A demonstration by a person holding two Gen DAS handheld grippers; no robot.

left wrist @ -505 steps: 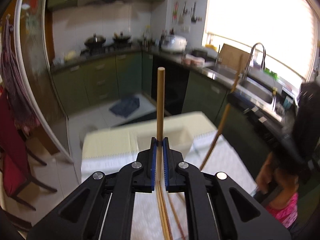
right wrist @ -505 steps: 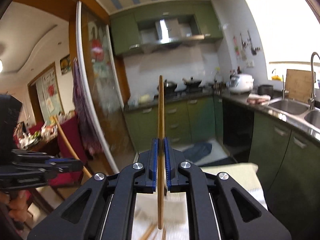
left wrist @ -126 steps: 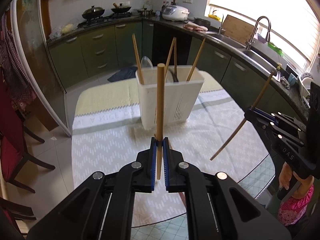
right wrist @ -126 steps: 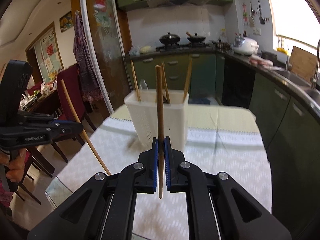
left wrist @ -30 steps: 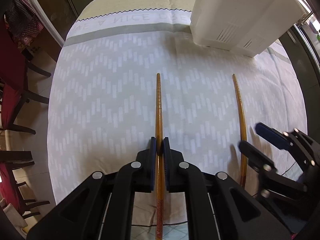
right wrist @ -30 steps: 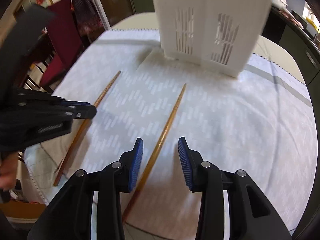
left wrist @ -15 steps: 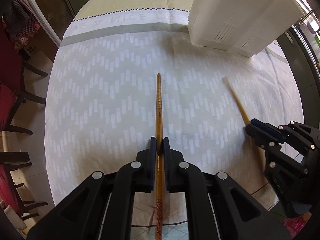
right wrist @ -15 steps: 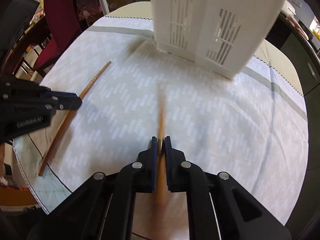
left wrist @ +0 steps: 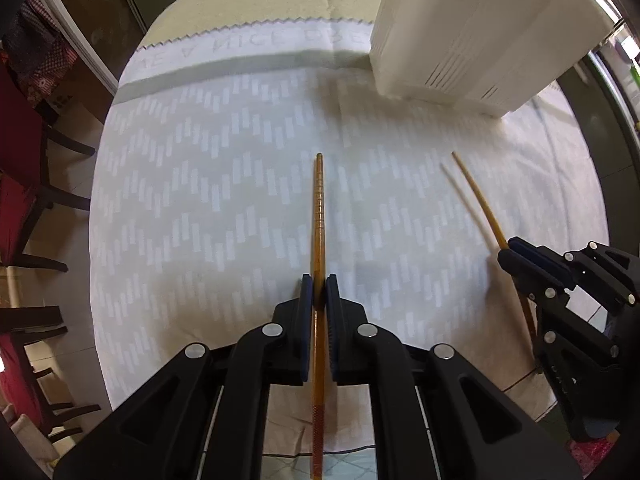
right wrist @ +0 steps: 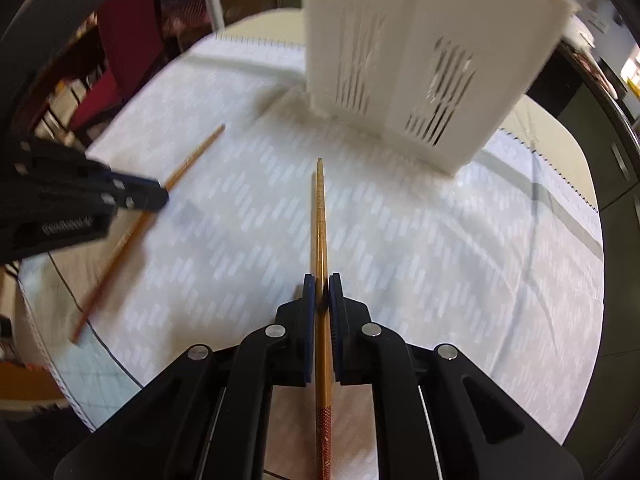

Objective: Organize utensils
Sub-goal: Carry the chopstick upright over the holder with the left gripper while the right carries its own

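I see the tabletop (left wrist: pixel 192 208) first. It is round and has a white cloth with little pale dashes on it. At its far side stands a tall white utensil holder (right wrist: pixel 420 60) with thin slots low in its walls. Dark red chairs (left wrist: pixel 16 168) stand beside the tabletop on the left.

My left claw (left wrist: pixel 319 292) points down at the cloth. Its blue pads are squeezed tight on a brown chopstick (left wrist: pixel 318 216). The stick runs straight ahead from the pads, and its thin end points toward the far side of the tabletop.

My right claw (right wrist: pixel 321 294) has just snapped shut on the other chopstick (right wrist: pixel 320 216). That stick sits between the blue pads now, and its tip points toward the utensil holder. Its back end has a red pattern.

From the left camera I see the right claw to the side, with its stick poking out at a slant over the cloth.
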